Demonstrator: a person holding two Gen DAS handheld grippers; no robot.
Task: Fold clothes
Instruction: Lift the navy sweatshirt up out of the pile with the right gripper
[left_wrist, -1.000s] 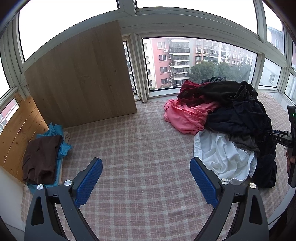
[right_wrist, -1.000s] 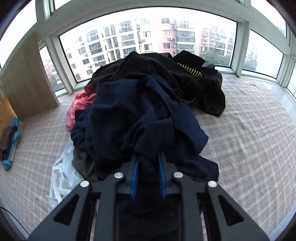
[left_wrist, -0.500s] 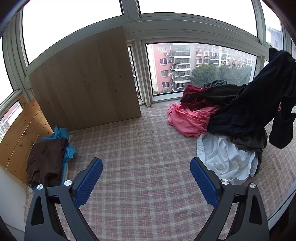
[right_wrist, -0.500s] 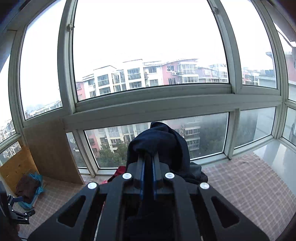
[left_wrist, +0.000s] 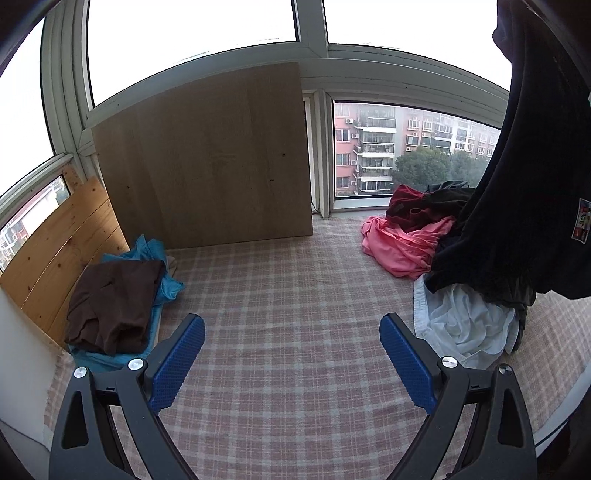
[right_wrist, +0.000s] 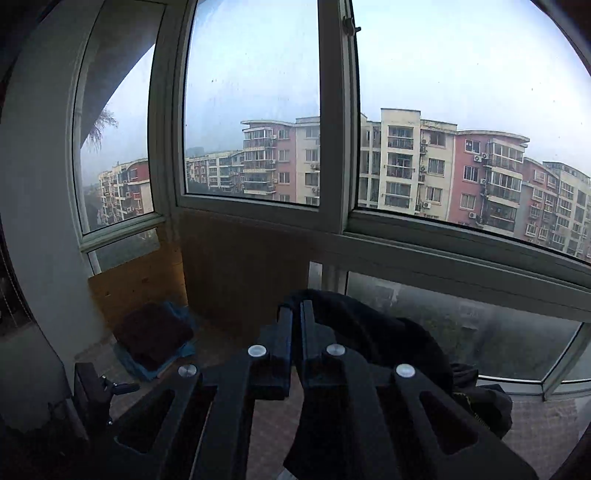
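My right gripper (right_wrist: 296, 308) is shut on a dark navy garment (right_wrist: 373, 332) and holds it high in the air. In the left wrist view that garment (left_wrist: 524, 192) hangs down at the right edge, with a small label on it, over a pile of clothes (left_wrist: 424, 221) that holds a pink piece (left_wrist: 402, 243), a dark red piece and a white piece (left_wrist: 461, 321). My left gripper (left_wrist: 291, 354) is open and empty, low over the plaid cloth (left_wrist: 280, 295).
A folded brown garment on a blue one (left_wrist: 114, 299) lies at the left by pine boards (left_wrist: 55, 251); it also shows in the right wrist view (right_wrist: 155, 339). A wooden panel (left_wrist: 207, 158) leans against the windows. The platform edge runs at the lower right.
My right gripper has lifted the navy garment off the pile, up and toward the left. My left gripper has stayed open and swung slightly left.
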